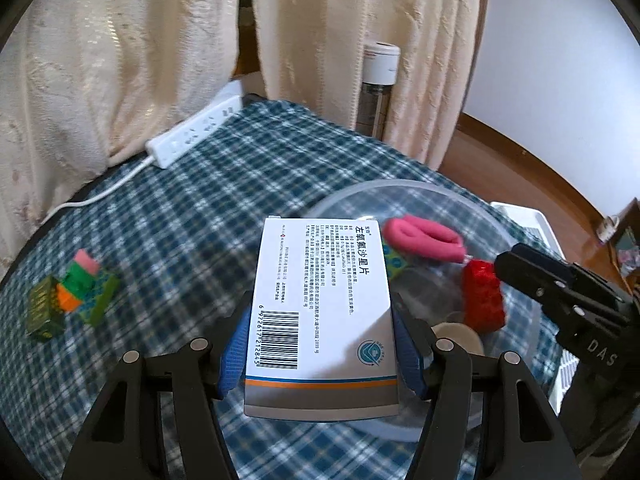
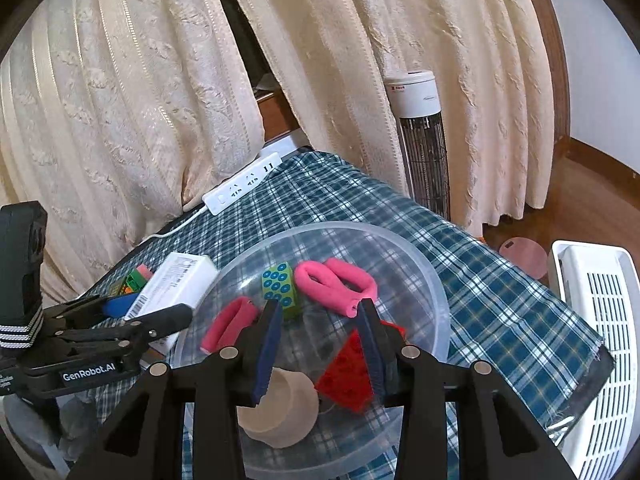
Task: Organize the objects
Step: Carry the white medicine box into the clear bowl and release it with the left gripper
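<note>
Over the plaid tablecloth [image 1: 180,208], left gripper [image 1: 320,344] clamps a white medicine box [image 1: 324,304] across its short width, blue pads pressing both long sides near the barcode end, box held flat with its far end reaching over the rim of the clear plastic bowl [image 2: 432,280]. Right gripper [image 2: 320,340] hangs over the bowl interior, jaws narrowly apart; the red studded brick [image 2: 348,372] lies tilted against the right pad, but whether it is gripped or only resting there cannot be told. Already in the bowl: two pink foam loops [image 2: 336,284], another pink foam loop [image 2: 232,324], a green block with blue dots [image 2: 282,286], a beige cup [image 2: 280,412]. Still out on the cloth at far left: a small stack of coloured blocks [image 1: 80,292]. White power strip [image 1: 196,132] at the table's back edge. Handling guess: the box is light thin cardboard, likely part hollow, so it will dent if squeezed hard; side-wall grip near one end works but lets the free end sag or swing, so a hold nearer the middle would be steadier. Glossy faces could slip on a light pinch. Brick looks rigid and hard, safest taken across its flat sides. Foam loops soft, will squash. Bowl is crowded, so the box probably needs to go in tilted or on top.
</note>
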### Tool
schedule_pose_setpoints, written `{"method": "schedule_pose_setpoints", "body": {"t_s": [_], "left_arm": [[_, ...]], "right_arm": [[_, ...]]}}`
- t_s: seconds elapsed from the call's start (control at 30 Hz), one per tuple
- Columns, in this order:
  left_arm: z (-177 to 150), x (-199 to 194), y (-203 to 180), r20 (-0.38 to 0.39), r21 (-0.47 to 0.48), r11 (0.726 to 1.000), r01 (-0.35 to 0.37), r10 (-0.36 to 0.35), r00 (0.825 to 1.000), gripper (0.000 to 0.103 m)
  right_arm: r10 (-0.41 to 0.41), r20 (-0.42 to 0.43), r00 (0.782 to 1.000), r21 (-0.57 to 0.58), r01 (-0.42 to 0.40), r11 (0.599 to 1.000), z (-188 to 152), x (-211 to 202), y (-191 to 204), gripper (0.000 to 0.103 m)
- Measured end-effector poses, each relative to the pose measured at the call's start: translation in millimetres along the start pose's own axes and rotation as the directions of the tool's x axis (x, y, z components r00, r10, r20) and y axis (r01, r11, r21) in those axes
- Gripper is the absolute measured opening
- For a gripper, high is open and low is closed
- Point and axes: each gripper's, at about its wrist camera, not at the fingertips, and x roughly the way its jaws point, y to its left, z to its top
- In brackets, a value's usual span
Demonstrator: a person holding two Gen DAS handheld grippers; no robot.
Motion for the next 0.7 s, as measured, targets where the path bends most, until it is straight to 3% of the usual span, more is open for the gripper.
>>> {"method": "schedule_pose_setpoints", "body": {"t_s": [0.3,0.7], "left_arm": [[0.8,18.1,-0.1,-0.052,-0.058,0.994,0.088,-0.091,0.995,0.068],[-6.6,11.9,16.3,-0.032,-0.084,0.996,0.034,-0.036,0.999,0.070]], "right_arm": [[0.008,-0.005,1.000,0.008,-0.008,1.000,-2.3,1.1,-2.7,0.041],[0.013,-0.011,1.000,0.008,-0.013,1.000,-5.5,1.1,1.5,0.041]]}}
